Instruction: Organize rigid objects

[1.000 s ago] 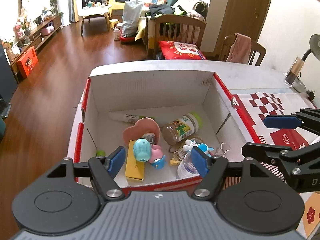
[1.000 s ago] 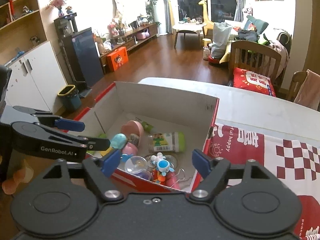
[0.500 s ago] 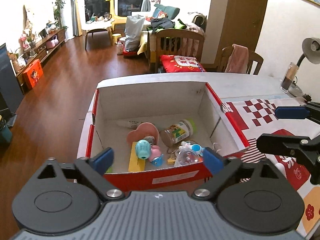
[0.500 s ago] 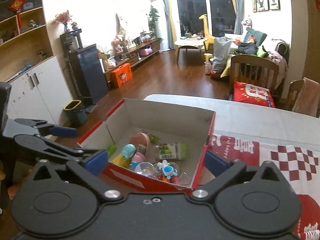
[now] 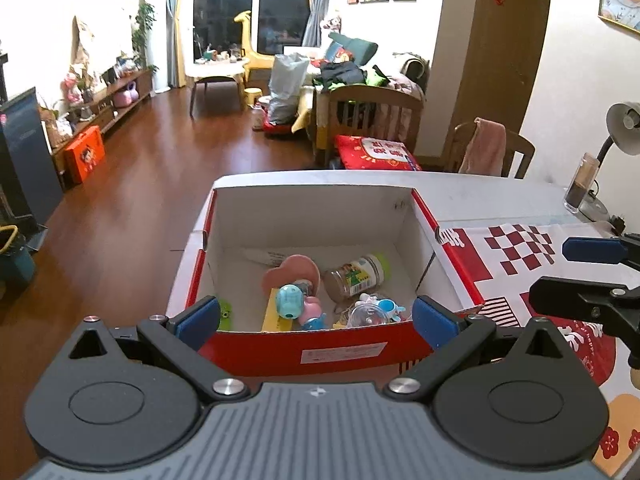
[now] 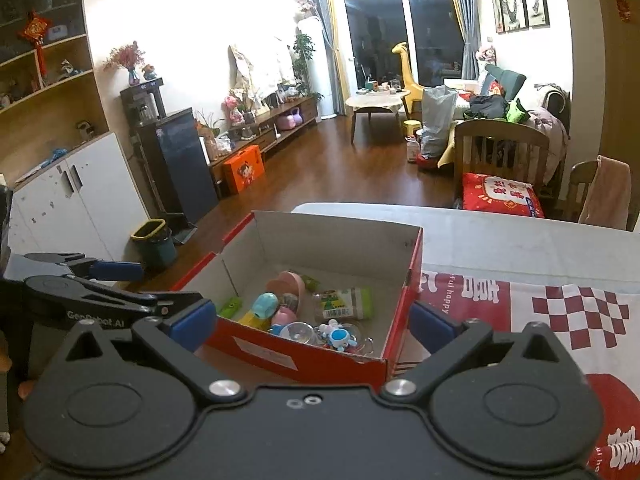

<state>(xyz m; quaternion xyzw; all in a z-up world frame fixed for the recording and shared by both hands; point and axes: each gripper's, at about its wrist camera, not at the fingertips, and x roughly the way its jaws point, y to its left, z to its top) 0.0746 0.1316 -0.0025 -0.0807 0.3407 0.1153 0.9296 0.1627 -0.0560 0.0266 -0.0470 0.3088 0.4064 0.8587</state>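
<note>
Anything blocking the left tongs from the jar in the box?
Yes. The box's near red wall stands between the open left tongs and the jar, which lies on its side inside. The blue toy and clear dome also crowd the near side. From above, nothing visible covers it.

A white tabletop (image 5: 480, 196) carries a red-and-white checked cloth (image 5: 520, 248) at three o'clock. At two o'clock stands a grey desk lamp (image 5: 624, 124) beside a clear glass jar (image 5: 580, 184). Toward twelve o'clock sit a wooden crib (image 5: 376, 116), a red printed cushion (image 5: 374, 154) and a yellow giraffe toy (image 5: 250, 40). At ten o'clock lies an orange box (image 5: 84, 154).
</note>
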